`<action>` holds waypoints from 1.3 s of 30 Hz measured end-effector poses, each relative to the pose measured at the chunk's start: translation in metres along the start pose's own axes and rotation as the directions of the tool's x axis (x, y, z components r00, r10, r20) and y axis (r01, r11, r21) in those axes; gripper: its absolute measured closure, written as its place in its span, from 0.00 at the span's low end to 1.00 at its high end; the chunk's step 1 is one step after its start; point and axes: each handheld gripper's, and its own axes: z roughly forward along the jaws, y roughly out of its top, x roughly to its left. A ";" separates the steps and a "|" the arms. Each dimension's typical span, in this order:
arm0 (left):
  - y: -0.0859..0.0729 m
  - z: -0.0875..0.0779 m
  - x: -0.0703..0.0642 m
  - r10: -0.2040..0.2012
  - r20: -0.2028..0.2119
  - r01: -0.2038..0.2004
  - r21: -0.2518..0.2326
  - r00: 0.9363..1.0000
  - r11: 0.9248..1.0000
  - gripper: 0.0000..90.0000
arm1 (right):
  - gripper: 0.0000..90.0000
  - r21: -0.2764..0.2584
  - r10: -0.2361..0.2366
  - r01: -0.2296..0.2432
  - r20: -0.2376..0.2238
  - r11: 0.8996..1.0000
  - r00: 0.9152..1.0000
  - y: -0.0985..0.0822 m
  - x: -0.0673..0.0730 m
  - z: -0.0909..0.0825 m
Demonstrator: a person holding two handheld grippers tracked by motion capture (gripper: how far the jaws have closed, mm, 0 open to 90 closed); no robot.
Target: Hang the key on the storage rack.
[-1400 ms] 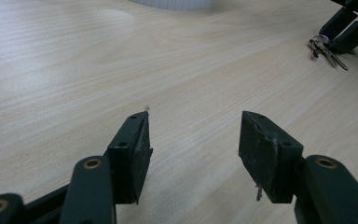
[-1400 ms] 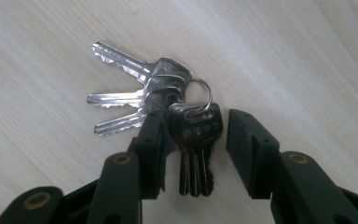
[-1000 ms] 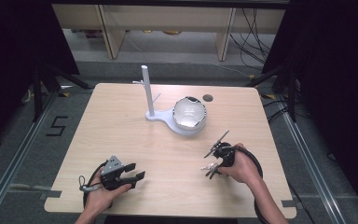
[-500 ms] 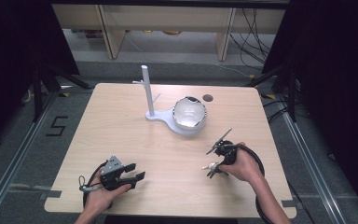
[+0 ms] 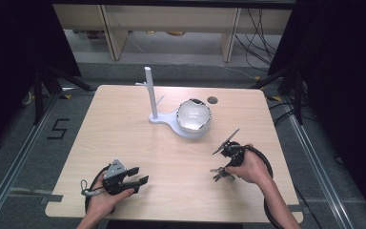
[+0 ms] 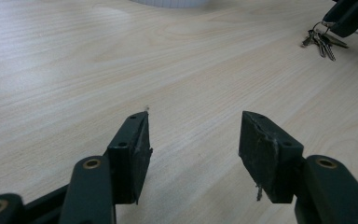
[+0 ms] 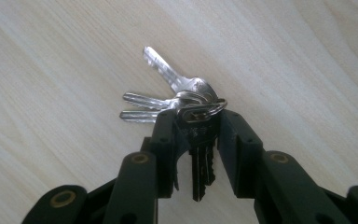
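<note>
Right tool [image 5: 221, 169] shifted slightly toward table edge, pinching keys [image 7: 177, 100]; left tool [image 5: 138, 175] spread.

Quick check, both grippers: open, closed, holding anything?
Left gripper: open, jaws wide apart, holding nothing.
Right gripper: closed on the bunch of keys, gripped at the ring.

High view looks down on table [image 5: 124, 124]; tool views close, sharing keys [image 6: 320, 41].
</note>
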 end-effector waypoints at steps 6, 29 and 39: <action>0.001 0.004 -0.004 0.026 0.032 -0.027 0.007 0.999 1.000 0.47 | 0.77 0.018 0.005 -0.005 0.004 1.000 1.000 0.004 0.004 -0.011; 0.092 0.093 -0.085 0.318 0.275 -0.336 0.017 0.907 0.942 0.41 | 0.77 -0.069 -0.099 0.099 -0.004 0.993 0.995 0.033 0.026 -0.058; 0.111 0.143 -0.100 0.396 0.319 -0.413 -0.014 0.861 0.910 0.53 | 0.77 -0.084 -0.111 0.110 -0.009 0.990 0.994 0.041 0.036 -0.069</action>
